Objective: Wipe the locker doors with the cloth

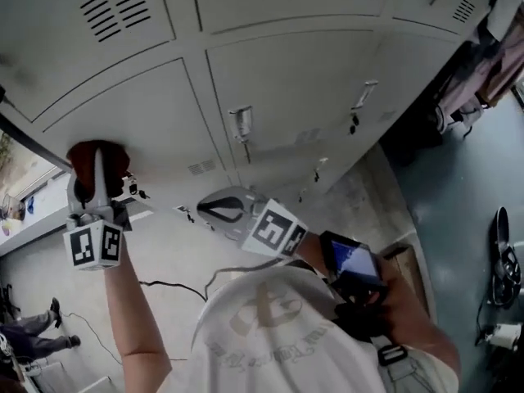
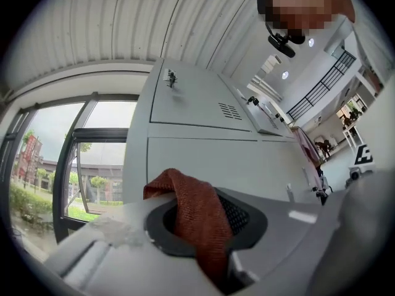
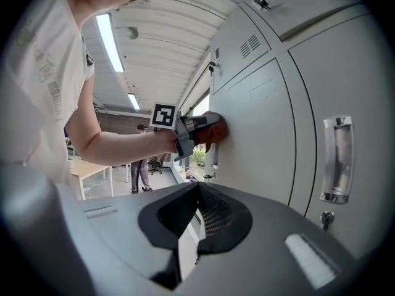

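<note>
Left gripper (image 1: 99, 170) clamped tight on red cloth (image 2: 196, 211), cloth pressed against grey locker door (image 1: 139, 113), right gripper (image 3: 197, 190) hung back, jaws together, empty, lockers all stood closed.

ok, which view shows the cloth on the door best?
Right gripper view: side-on, the cloth in the left gripper looks pressed against the door. Left gripper view shows the cloth close up, clamped in its jaws, but not the contact. Head view shows it small, partly behind the gripper.

cloth (image 1: 82, 155): 1 | claws: 2, left claw (image 2: 203, 227), right claw (image 3: 196, 219)
</note>
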Demonstrator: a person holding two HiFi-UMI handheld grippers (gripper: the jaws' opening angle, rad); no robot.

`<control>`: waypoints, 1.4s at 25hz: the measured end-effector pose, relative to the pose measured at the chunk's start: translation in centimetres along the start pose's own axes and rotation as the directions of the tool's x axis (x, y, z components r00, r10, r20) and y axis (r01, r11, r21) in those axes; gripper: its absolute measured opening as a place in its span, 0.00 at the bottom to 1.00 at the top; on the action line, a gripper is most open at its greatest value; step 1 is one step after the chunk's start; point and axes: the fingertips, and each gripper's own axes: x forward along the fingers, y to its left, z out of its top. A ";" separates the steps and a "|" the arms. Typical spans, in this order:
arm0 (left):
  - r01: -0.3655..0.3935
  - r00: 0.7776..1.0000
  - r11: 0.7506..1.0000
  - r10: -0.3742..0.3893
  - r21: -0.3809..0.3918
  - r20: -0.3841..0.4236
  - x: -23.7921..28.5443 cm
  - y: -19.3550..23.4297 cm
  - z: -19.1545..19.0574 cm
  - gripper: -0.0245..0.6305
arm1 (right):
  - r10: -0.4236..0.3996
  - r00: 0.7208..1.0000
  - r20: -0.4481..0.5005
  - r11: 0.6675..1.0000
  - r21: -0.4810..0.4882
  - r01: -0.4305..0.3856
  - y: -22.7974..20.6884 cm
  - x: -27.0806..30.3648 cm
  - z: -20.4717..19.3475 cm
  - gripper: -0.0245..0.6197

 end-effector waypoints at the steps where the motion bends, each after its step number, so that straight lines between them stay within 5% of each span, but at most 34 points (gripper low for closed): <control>1: -0.018 1.000 1.000 0.018 0.018 0.001 -0.4 1.1 0.1 0.13 | 0.007 1.000 0.003 1.000 -0.002 -0.007 0.1 0.7 0.2 0.05; 9: -0.109 0.994 0.986 0.108 0.123 0.015 -2.6 4.8 0.9 0.14 | 0.071 0.997 0.015 0.997 -0.018 -0.071 1.8 3.8 1.1 0.05; 12: -0.085 0.996 0.988 0.083 0.128 0.018 -2.4 3.8 0.5 0.14 | 0.084 0.996 0.001 0.996 -0.002 -0.084 2.8 3.6 0.3 0.05; 16: -0.003 1.000 0.996 0.001 0.089 0.026 -1.1 0.4 0.4 0.14 | 0.001 0.999 -0.046 1.000 0.016 -0.001 2.2 1.1 -1.6 0.05; 22: -0.126 0.989 0.978 0.111 0.166 0.101 -2.0 5.4 5.6 0.14 | 0.077 0.997 0.030 0.996 -0.044 -0.076 1.1 5.1 1.3 0.05; 29: -0.051 0.996 0.936 0.024 0.348 0.084 -0.1 2.3 7.4 0.14 | 0.072 0.997 0.023 0.997 -0.004 -0.072 1.2 4.4 0.7 0.05; 35: -0.032 0.998 0.947 0.011 0.319 0.070 1.0 0.6 8.0 0.14 | 0.052 0.998 0.028 0.999 -0.003 -0.052 0.6 3.4 0.6 0.05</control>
